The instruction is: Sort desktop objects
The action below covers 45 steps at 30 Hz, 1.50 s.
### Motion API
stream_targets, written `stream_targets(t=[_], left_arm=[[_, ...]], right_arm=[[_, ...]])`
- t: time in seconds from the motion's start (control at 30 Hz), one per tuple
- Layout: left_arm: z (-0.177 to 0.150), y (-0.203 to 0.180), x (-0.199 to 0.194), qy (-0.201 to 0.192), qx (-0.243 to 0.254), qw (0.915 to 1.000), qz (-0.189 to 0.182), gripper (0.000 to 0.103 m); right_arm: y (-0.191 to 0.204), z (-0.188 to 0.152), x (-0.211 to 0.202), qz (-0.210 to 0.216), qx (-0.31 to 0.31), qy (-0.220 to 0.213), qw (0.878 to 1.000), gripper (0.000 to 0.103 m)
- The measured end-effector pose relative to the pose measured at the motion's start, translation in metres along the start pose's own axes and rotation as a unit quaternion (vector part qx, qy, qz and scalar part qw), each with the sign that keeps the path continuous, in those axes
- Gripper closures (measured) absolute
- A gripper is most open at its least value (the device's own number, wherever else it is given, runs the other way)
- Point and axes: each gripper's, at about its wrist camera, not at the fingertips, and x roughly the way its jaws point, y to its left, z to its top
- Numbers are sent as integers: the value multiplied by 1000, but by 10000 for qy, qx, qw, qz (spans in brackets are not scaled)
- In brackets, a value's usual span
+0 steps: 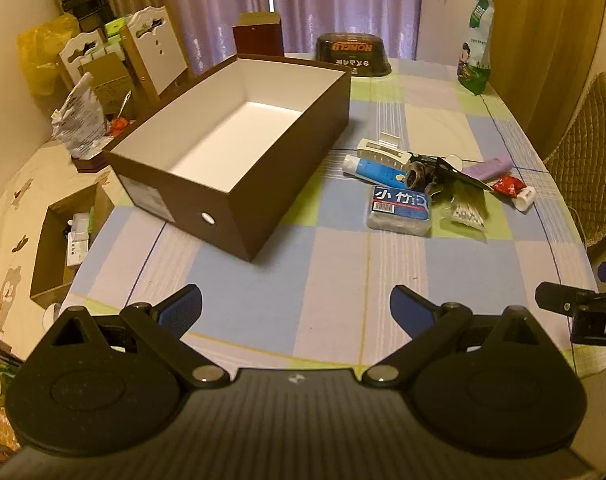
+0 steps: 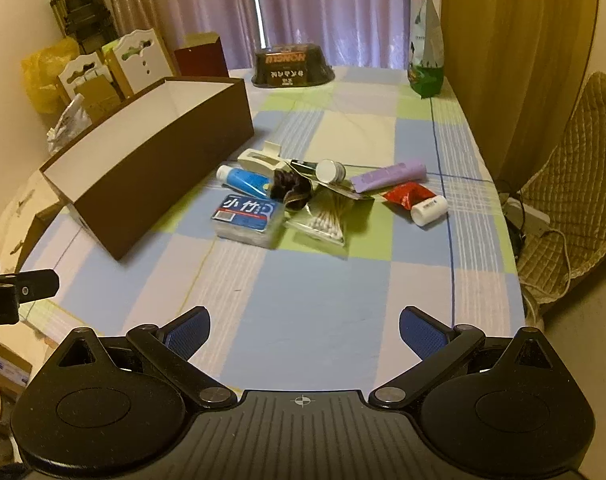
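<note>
A brown box point(image 1: 239, 192) point(image 2: 155, 176) with a white, empty inside stands on the checked tablecloth at the left. Right of it lies a heap of small items: a blue-labelled pack point(image 1: 399, 209) point(image 2: 249, 216), a blue tube point(image 1: 373, 169) point(image 2: 243, 180), a white hair clip point(image 1: 383, 151) point(image 2: 259, 160), a bag of cotton swabs point(image 1: 465, 210) point(image 2: 325, 220), a purple tube point(image 1: 487, 168) point(image 2: 389, 176), a red tube with a white cap point(image 1: 515, 189) point(image 2: 417, 200) and a dark scrunchie point(image 2: 289, 188). My left gripper point(image 1: 296, 311) and right gripper point(image 2: 305, 332) both hover open over the table's near edge, holding nothing.
A dark oval tub point(image 1: 353, 56) point(image 2: 293, 66) and a tall green-white bag point(image 1: 477, 40) point(image 2: 425, 52) stand at the table's far end. A padded chair point(image 2: 567, 184) is at the right. Cardboard boxes point(image 1: 63, 240) and clutter fill the floor at the left.
</note>
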Motion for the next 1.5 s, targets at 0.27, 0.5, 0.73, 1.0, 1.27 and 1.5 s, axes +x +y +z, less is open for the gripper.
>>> stream_targets(t=[0.27,0.5,0.73,1.0,1.27,1.5], left_arm=[[-12,12,-8,-56,-170,9998,-78,4],[-12,10,-17,99,-173,9998,-9,4],[-14,12,-18,106,-221,9997,-2,4],[-12,10,-17,93,-225,9997,-4,4],[-9,7,-15,116,-231,9997,-8,3],[-8,7,-11,145,-258,9996,-8,3]], right_arm=[[11,-2,-14,-38,-40,-39,10000,0],[13,-4,-17,-18,-58,15,10000,0],[13,-6,-16,-21,-71,24,10000,0],[9,-6,-15,-22,-42,36,10000,0],[7,-4,-12,-33,-68,76,9999,0],[5,-1,-9,-54,-98,100,9999,0]])
